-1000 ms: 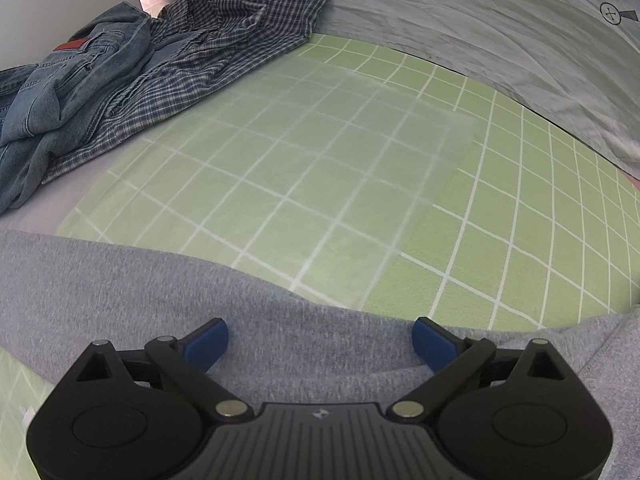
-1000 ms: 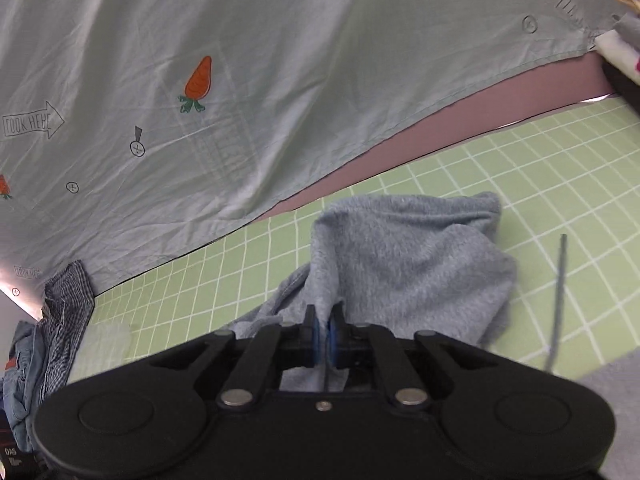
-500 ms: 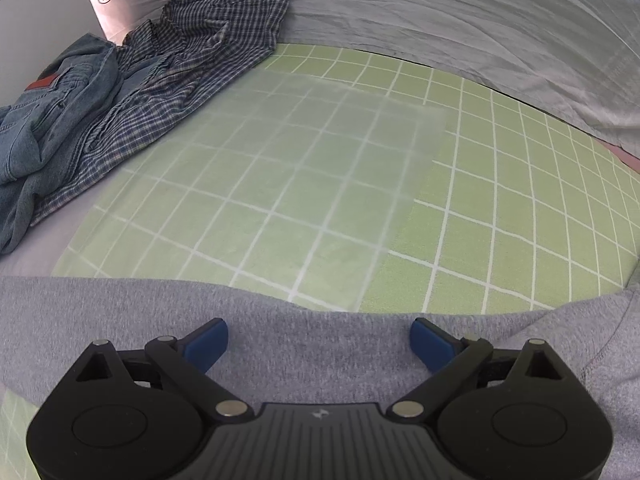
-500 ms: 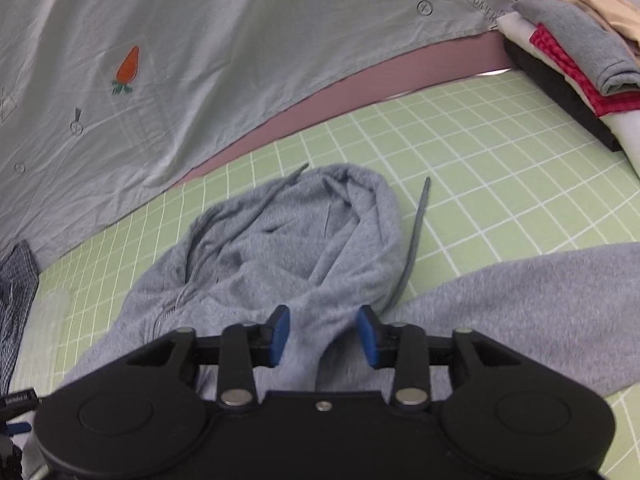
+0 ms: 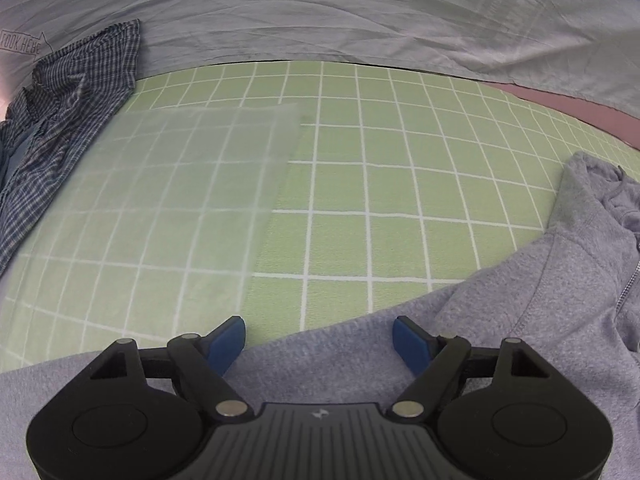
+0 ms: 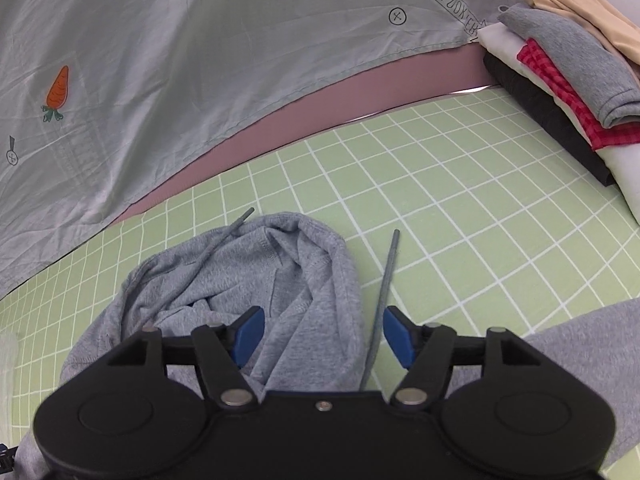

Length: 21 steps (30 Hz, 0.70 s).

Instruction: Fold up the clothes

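A grey zip hoodie [image 5: 540,292] lies on the green grid mat [image 5: 380,184]. In the left wrist view my left gripper [image 5: 320,340] hovers over its sleeve and shoulder edge; its jaws are closing, wide apart, with the fabric lying below them and the pads not pressing on it. In the right wrist view the hoodie's hood [image 6: 280,280] is crumpled just ahead of my right gripper [image 6: 322,334], with two drawstrings [image 6: 386,280] lying loose. The right jaws are opening; hood fabric and a drawstring lie under the gap, unheld.
A plaid shirt [image 5: 68,120] is heaped at the mat's left edge beside a translucent sheet [image 5: 172,200]. A stack of folded clothes [image 6: 560,80] sits at the far right. A pale carrot-print cloth [image 6: 200,60] covers the back.
The right gripper let go of the hood, which dropped onto the mat, and its jaws spread. The left gripper swung right along the hoodie, and its jaws narrowed a little.
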Available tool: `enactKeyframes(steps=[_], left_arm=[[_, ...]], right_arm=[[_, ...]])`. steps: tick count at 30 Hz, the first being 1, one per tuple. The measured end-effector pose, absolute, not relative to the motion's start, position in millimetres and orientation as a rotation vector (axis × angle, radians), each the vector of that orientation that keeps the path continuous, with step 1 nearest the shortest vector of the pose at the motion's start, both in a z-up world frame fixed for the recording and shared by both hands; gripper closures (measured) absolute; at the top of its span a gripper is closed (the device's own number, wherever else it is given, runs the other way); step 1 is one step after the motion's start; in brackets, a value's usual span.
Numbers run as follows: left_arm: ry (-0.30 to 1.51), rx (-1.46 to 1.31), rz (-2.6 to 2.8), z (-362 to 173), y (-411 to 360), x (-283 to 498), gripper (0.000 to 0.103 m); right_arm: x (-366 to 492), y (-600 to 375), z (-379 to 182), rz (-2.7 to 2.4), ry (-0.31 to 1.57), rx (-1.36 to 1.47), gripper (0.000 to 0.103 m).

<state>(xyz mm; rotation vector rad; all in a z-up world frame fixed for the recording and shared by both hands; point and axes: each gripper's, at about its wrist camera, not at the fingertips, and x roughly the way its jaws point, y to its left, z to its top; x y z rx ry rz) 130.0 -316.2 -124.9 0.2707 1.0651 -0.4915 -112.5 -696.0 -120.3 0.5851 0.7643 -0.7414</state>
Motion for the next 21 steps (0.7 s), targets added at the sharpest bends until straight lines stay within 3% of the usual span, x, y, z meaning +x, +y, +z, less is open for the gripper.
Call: enactKeyframes(steps=[2, 8, 11, 13, 16, 18, 19, 20, 21], left_arm=[[1.058, 0.276, -0.525, -125.4, -321.2, 127.5, 0.023], [1.020, 0.348, -0.644, -122.3, -345.4, 116.3, 0.040], [1.009, 0.367, -0.694, -119.9, -354.6, 114.0, 0.055], [1.005, 0.375, -0.741, -118.0, -359.5, 112.3, 0.074], [1.000, 0.384, -0.784, -117.9, -363.2, 109.4, 0.090], [0.996, 0.390, -0.805, -118.0, -364.8, 107.6, 0.096], [0.993, 0.390, -0.806, -117.8, -364.8, 107.2, 0.097], [0.996, 0.382, -0.802, -117.5, -364.4, 108.0, 0.098], [1.006, 0.363, -0.793, -116.9, -363.2, 110.7, 0.098]], right_arm=[[-112.1, -696.4, -125.0, -0.746, 0.771, 0.594, 0.029], [-107.4, -699.5, -137.4, -0.759, 0.813, 0.593, 0.026], [-104.7, -702.2, -141.4, -0.756, 0.835, 0.582, 0.026], [-103.5, -704.0, -143.4, -0.749, 0.843, 0.584, 0.026], [-103.5, -707.0, -146.6, -0.739, 0.846, 0.603, 0.028], [-103.1, -706.8, -147.9, -0.713, 0.846, 0.600, 0.036], [-101.5, -706.1, -147.7, -0.694, 0.852, 0.587, 0.051], [-99.4, -705.3, -147.1, -0.673, 0.861, 0.570, 0.072], [-97.3, -704.4, -146.5, -0.652, 0.871, 0.554, 0.082]])
